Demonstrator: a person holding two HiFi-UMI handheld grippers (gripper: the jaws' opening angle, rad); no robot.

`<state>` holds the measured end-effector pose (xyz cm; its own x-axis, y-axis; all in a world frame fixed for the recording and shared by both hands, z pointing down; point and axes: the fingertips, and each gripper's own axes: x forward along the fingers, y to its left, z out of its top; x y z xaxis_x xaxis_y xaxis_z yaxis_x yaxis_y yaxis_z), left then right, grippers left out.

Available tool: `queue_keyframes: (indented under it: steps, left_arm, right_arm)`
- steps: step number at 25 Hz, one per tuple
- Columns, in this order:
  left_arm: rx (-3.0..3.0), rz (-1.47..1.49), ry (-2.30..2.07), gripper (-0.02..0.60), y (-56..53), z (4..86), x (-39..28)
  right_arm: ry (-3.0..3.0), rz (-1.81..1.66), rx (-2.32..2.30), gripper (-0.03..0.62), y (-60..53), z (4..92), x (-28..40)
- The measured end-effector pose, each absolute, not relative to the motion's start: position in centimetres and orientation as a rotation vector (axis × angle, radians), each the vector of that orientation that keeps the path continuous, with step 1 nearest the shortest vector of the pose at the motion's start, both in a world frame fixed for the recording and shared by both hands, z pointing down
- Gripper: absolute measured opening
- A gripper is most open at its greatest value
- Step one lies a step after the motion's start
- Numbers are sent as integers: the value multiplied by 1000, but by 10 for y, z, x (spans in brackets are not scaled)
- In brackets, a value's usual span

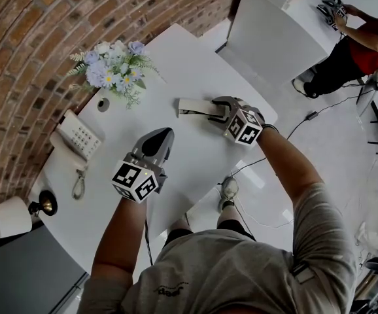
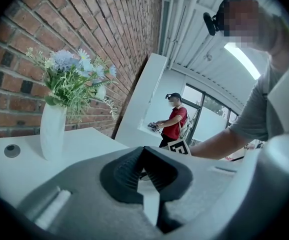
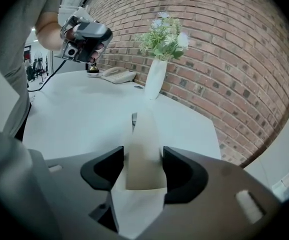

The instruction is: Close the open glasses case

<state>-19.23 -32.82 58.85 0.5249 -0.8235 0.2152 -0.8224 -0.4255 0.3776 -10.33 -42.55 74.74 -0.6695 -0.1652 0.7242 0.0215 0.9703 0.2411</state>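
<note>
Nearest the lens is the wearer's grey shirt [image 1: 228, 273], both forearms reaching out over a white table [image 1: 176, 64] with angled corners. The table stands against a curving red brick wall [image 1: 32, 31] on a glossy pale floor [image 1: 333, 142].

From the left, the table holds one shaded lamp [image 1: 9, 218], one white telephone [image 1: 78, 136], one small dark disc [image 1: 103, 104] and one white vase of blue and white flowers [image 1: 114, 67].

There are two grippers. The left gripper [image 1: 165, 136] hovers over bare tabletop, its jaws pinched together on nothing. To its right lies the one glasses case [image 1: 192, 106], beige and long, near the table's right edge. The right gripper [image 1: 210, 112] clasps its near end, with the pads against both long sides.

At the far right a second person in a red shirt [image 1: 365, 41] works at a second white table [image 1: 274, 25], and one cable [image 1: 307, 118] trails across the floor.
</note>
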Motion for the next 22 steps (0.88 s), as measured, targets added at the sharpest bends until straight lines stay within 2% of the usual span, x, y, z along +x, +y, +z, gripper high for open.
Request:
queue_keyframes:
  steps: [1,8,12,19,22]
  left_arm:
    - [2332,-4,-1346,-2,-328,588,-192]
    - [2332,-11,-1347,-2,-324,585,-191]
    - [2332,-13,-1349,-2,-322,584,-192]
    - [2337,-15,-1353,-2,-319,581,-190]
    - [2341,-17,-1355,-2,-317,577,-190]
  right_arm:
    - [-2283,-301,100,234,-423,748,-103]
    - [-2264,-318,108,227,-419,750,-102]
    - [-2253,-308,69,258,-410,751,-102]
    - [-2270,-217,100,253,-413,749,-104]
    - [-2306,-154,134,290,-414,739,-108]
